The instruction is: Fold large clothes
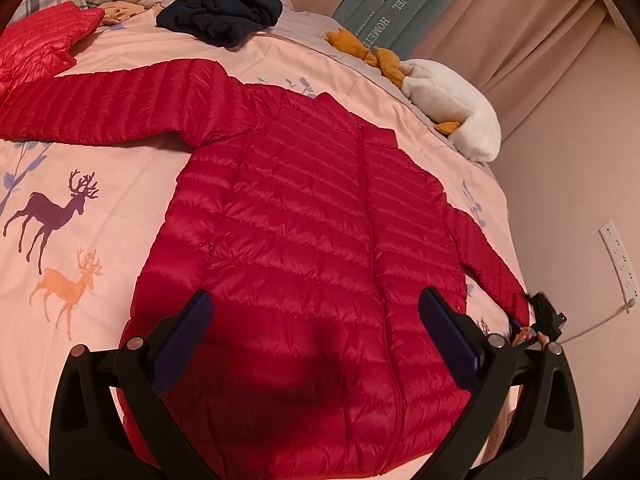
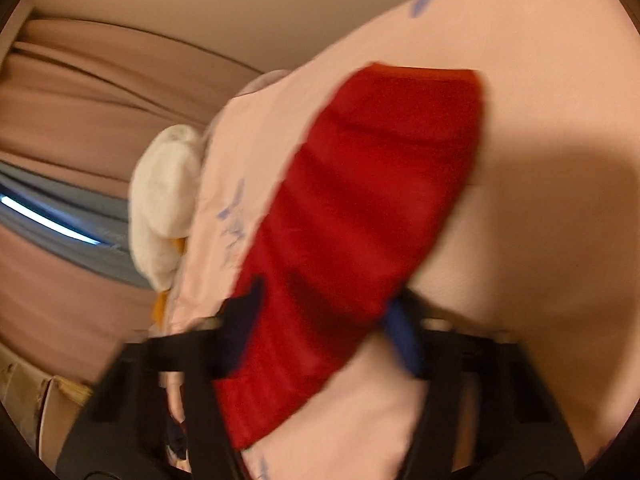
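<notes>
A red quilted down jacket lies flat, front up and zipped, on a pink bedspread. One sleeve stretches to the left. The other sleeve runs down towards the bed's right edge. My left gripper hovers open over the jacket's lower part with nothing between its fingers. My right gripper is at the cuff of the right sleeve. In the blurred right wrist view that sleeve passes between the jaws of my right gripper, whose blue pads press on both its sides.
Another red padded garment and a heap of dark navy clothes lie at the far end of the bed. A white and yellow plush toy sits on the right edge. A power strip hangs on the wall beyond.
</notes>
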